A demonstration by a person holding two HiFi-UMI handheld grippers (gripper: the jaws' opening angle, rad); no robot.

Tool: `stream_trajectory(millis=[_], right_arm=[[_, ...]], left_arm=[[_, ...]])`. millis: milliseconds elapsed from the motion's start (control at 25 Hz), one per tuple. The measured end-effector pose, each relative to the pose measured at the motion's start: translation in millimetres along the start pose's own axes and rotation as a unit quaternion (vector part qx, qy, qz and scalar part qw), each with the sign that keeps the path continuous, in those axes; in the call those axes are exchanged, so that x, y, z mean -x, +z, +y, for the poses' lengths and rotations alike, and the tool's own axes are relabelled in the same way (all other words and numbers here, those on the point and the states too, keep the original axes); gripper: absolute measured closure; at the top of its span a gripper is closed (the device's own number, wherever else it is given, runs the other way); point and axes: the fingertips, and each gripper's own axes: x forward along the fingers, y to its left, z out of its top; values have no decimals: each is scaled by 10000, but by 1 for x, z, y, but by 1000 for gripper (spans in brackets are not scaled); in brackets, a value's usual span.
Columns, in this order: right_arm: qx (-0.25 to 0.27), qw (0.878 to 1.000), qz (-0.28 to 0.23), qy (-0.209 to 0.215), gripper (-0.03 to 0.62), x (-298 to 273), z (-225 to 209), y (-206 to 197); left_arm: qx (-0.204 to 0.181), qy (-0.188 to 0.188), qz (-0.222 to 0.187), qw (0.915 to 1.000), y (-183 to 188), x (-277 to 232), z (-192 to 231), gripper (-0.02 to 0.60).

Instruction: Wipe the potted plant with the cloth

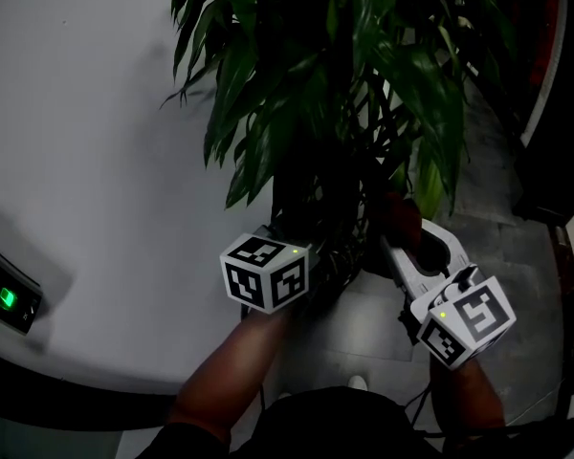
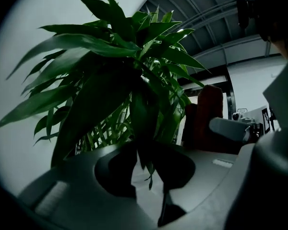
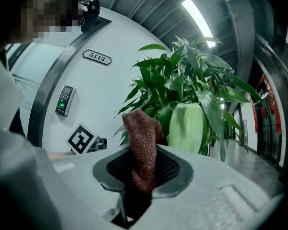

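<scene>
Left hand-held gripper (image 2: 145, 171): jaws apart, a drooping leaf (image 2: 143, 114) hangs loose between them.
Right hand-held gripper (image 3: 143, 171): clamped on the brown cloth (image 3: 142, 138), at the left one's 3 o'clock.
Potted plant (image 1: 344, 84): at 12 o'clock, beyond both.
Risk: unpinched, the leaf may swing away under the cloth, or tear if snagged.

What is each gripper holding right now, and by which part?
Right gripper pinches the cloth by its lower end. Left gripper is open, a leaf between its jaws, ungripped.
</scene>
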Motion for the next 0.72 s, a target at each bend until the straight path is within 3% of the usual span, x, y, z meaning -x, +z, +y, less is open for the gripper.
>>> stream_trajectory(millis=[80, 280, 720], right_arm=[[8, 10000, 1, 11, 517, -1, -1, 0], [38, 9999, -115, 76, 517, -4, 3, 10], [439, 9967, -682, 11, 517, -33, 5, 70]], left_arm=[[-102, -43, -28, 9999, 3, 2, -6, 507], [-238, -184, -117, 9995, 9, 9, -23, 557], [-715, -201, 204, 9970, -6, 0, -49, 561]])
